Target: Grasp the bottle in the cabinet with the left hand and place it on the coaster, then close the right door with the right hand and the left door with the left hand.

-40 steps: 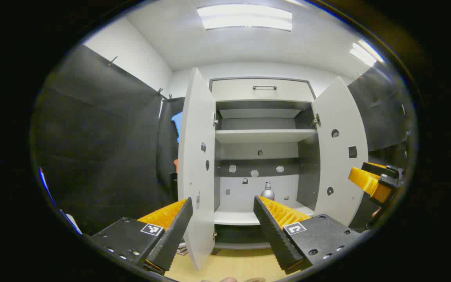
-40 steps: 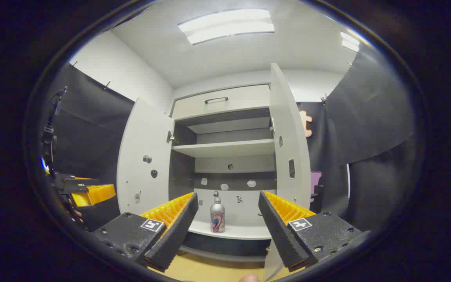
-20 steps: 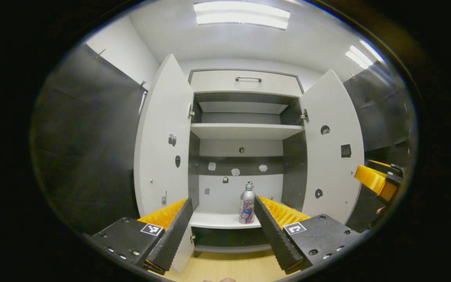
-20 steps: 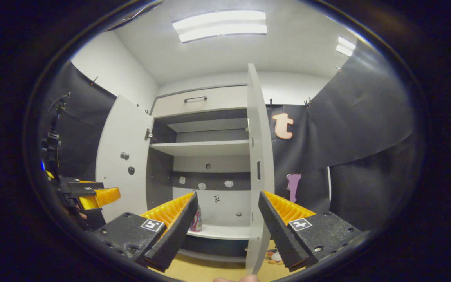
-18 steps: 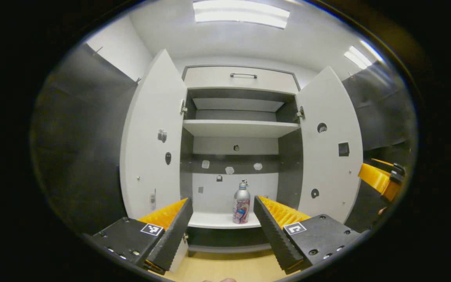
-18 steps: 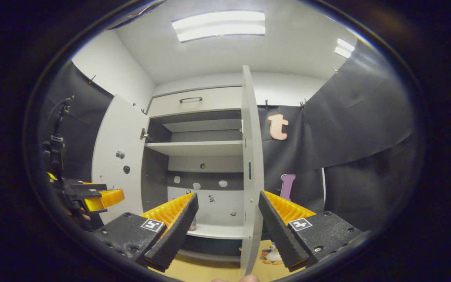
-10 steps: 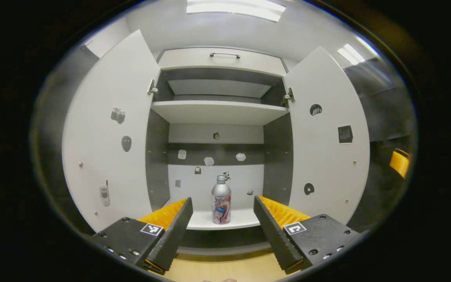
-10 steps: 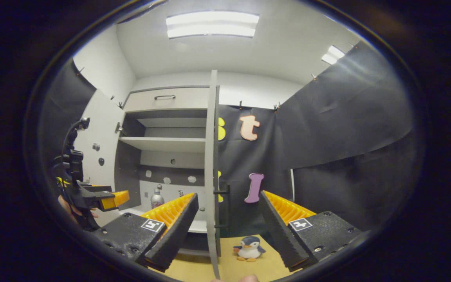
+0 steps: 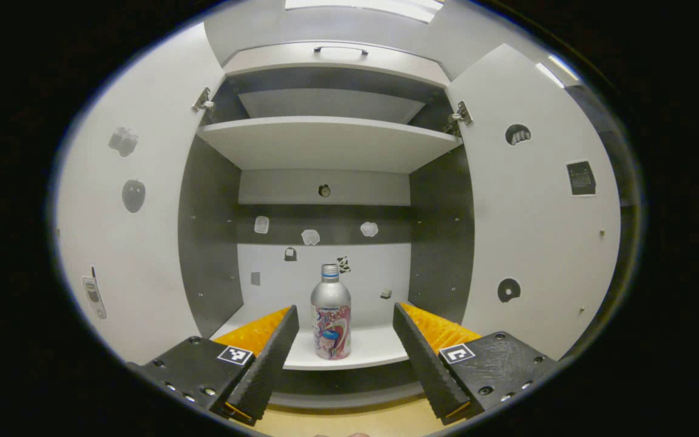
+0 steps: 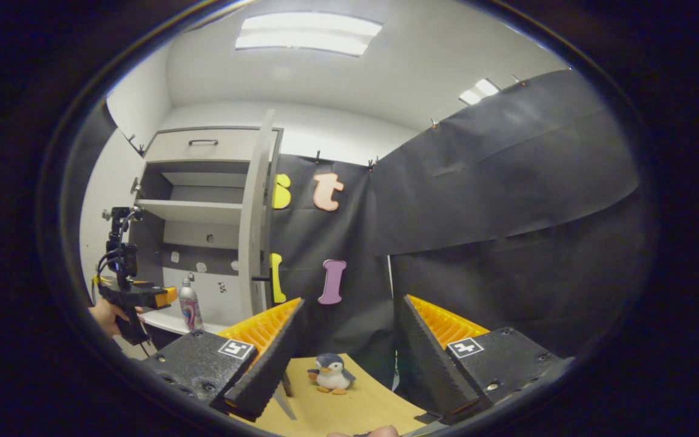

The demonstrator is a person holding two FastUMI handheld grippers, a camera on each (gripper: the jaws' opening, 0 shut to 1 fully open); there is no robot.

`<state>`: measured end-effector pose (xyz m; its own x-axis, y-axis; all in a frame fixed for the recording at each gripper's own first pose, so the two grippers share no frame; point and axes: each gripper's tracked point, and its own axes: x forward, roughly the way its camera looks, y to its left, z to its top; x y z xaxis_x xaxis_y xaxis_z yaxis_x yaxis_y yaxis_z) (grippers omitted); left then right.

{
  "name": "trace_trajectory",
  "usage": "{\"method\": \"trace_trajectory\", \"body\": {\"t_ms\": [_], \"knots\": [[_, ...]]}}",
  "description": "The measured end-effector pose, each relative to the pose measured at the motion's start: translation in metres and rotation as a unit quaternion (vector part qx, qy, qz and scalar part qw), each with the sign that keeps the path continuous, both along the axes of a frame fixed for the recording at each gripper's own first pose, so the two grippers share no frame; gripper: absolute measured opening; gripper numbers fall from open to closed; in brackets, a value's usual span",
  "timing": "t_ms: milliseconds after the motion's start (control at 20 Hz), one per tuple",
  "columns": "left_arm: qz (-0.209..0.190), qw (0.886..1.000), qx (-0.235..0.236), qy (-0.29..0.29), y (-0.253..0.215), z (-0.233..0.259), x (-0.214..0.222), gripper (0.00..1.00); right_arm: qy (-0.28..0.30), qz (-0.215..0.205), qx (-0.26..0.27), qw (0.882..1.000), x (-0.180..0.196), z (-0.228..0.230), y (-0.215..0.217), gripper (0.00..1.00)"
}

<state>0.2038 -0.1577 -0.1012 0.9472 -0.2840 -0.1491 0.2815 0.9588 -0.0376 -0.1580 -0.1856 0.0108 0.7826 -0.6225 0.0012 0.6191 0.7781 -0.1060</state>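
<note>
Two doors of the cabinet [image 9: 325, 142] stand wide open. On its bottom shelf [image 9: 368, 349] the bottle [image 9: 330, 320] stands straight up, a bit left of the middle, with nothing touching it. The left gripper [image 9: 343, 346] sits just in front of that shelf with its fingers spread wide — the bottle shows in the gap between them, farther back. The left door [image 9: 137, 243] is on one side of the bottle and the right door [image 9: 537, 230] on the other.

In the right gripper view, the right gripper [image 10: 346, 349] is off to the right of the cabinet, beyond the right door, and its fingers are spread wide too, holding nothing. Past them a small toy penguin [image 10: 331, 373] stands on the tan table [image 10: 361, 406]. A hand [image 10: 107, 315] holds the left gripper close to the bottle — it looks a little apart from it, though that is hard to tell from here.
</note>
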Motion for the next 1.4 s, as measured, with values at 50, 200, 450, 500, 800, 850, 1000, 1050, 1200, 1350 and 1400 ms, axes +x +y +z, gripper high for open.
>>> {"method": "trace_trajectory", "body": {"t_ms": [50, 200, 450, 500, 800, 850, 1000, 1050, 1200, 1350, 1400], "knots": [[0.002, 1.0, 0.003, 0.002, -0.002, -0.004, 0.008, 0.96, 0.0, -0.007, 0.0, 1.0, -0.004, 0.0, -0.002, 1.0], [0.008, 1.0, 0.009, 0.016, -0.005, -0.022, 0.032, 0.96, 0.0, -0.022, 0.0, 1.0, -0.012, 0.0, -0.009, 1.0], [0.032, 0.999, 0.023, 0.02, -0.005, -0.049, 0.071, 1.0, -0.001, -0.034, -0.006, 0.999, -0.017, 0.002, -0.018, 1.0], [0.037, 0.999, 0.029, 0.026, -0.005, -0.056, 0.078, 1.0, -0.001, -0.036, -0.005, 0.999, -0.018, 0.002, -0.019, 1.0], [0.041, 0.997, 0.053, 0.049, -0.008, -0.086, 0.109, 0.95, -0.005, -0.053, -0.008, 0.999, -0.021, 0.002, -0.028, 1.0], [0.04, 0.996, 0.055, 0.056, -0.008, -0.091, 0.113, 0.96, -0.004, -0.056, -0.007, 0.998, -0.022, 0.0, -0.03, 1.0], [0.034, 0.997, 0.046, 0.053, -0.014, -0.091, 0.118, 0.96, -0.001, -0.06, -0.004, 0.998, -0.02, -0.002, -0.031, 1.0], [0.034, 0.998, 0.044, 0.043, -0.014, -0.086, 0.119, 0.94, 0.0, -0.061, -0.003, 0.998, -0.019, -0.003, -0.032, 1.0], [0.025, 0.998, 0.037, 0.044, -0.017, -0.085, 0.122, 0.8, 0.0, -0.059, -0.003, 0.998, -0.017, -0.003, -0.029, 1.0], [0.028, 0.998, 0.034, 0.036, -0.013, -0.079, 0.12, 0.82, 0.0, -0.055, -0.002, 0.998, -0.014, -0.005, -0.027, 1.0], [0.028, 0.999, 0.03, 0.029, -0.013, -0.073, 0.118, 0.82, 0.001, -0.053, 0.0, 0.999, -0.013, -0.006, -0.027, 1.0]]}}
